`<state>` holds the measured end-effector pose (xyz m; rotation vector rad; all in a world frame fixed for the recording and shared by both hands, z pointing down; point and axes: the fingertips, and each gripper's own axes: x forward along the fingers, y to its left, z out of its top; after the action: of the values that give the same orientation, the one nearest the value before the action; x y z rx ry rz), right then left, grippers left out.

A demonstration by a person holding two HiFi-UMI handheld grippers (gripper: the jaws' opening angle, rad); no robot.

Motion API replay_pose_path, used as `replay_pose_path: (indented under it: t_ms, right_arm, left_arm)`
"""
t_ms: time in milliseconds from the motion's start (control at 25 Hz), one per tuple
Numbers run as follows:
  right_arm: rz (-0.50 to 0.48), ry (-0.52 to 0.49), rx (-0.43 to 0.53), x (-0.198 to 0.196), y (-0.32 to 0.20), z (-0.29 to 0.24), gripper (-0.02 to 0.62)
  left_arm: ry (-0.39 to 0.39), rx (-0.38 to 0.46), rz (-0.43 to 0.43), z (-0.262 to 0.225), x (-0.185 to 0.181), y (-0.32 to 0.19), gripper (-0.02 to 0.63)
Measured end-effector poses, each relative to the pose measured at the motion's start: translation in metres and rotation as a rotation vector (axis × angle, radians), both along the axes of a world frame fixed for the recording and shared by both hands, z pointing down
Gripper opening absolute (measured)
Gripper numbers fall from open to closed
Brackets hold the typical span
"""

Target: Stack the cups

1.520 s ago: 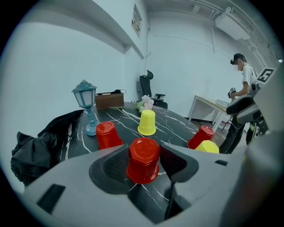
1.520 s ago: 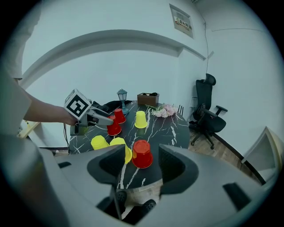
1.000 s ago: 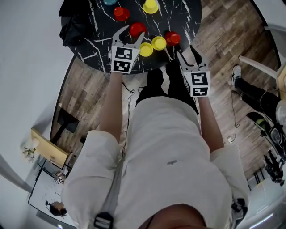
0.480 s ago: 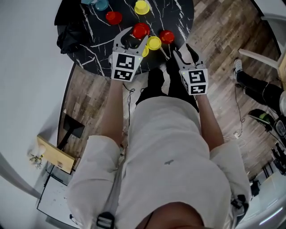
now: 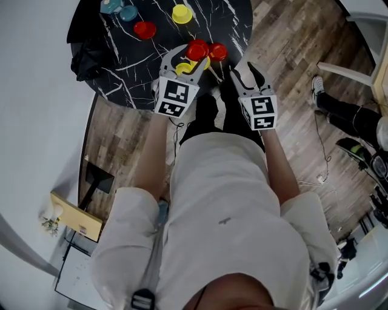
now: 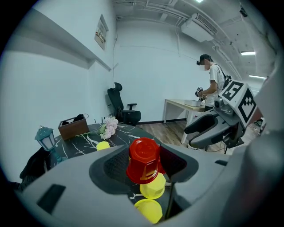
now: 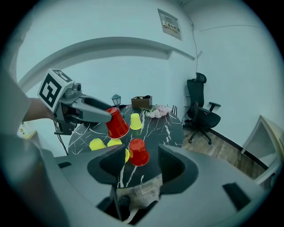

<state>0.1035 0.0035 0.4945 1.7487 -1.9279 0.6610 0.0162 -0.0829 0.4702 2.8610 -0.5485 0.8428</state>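
Note:
My left gripper (image 5: 185,57) is shut on an upside-down red cup (image 6: 143,160), which hangs tilted above the black marble table (image 5: 121,60). Right under it stand two upside-down yellow cups (image 6: 153,188) (image 6: 149,210). A second red cup (image 7: 139,152) stands upside down on the table just ahead of my right gripper (image 7: 141,167). That gripper is open with nothing between its jaws and hovers at the table's near edge. Farther back on the table are another yellow cup (image 5: 181,13) and another red cup (image 5: 144,29).
At the table's far side are a blue lantern (image 6: 46,138), a brown box (image 6: 73,127) and a bunch of flowers (image 6: 108,127). A black jacket (image 5: 85,51) hangs over the left edge. Beyond are an office chair (image 6: 122,111), a desk (image 6: 186,105) and a person (image 6: 214,84).
The left gripper has carried the red cup up and to the right, from beside the yellow cups to over them. The right gripper has stayed put.

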Motion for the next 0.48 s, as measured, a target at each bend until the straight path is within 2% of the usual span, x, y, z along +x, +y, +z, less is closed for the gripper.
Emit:
replay_pose_path:
  t_ms: [480]
  right_arm:
    - [0.010,-0.005,-0.004,0.003,0.005,0.000,0.236]
  left_arm:
    - [-0.019,-0.046,0.060,0.015,0.016,0.023,0.221]
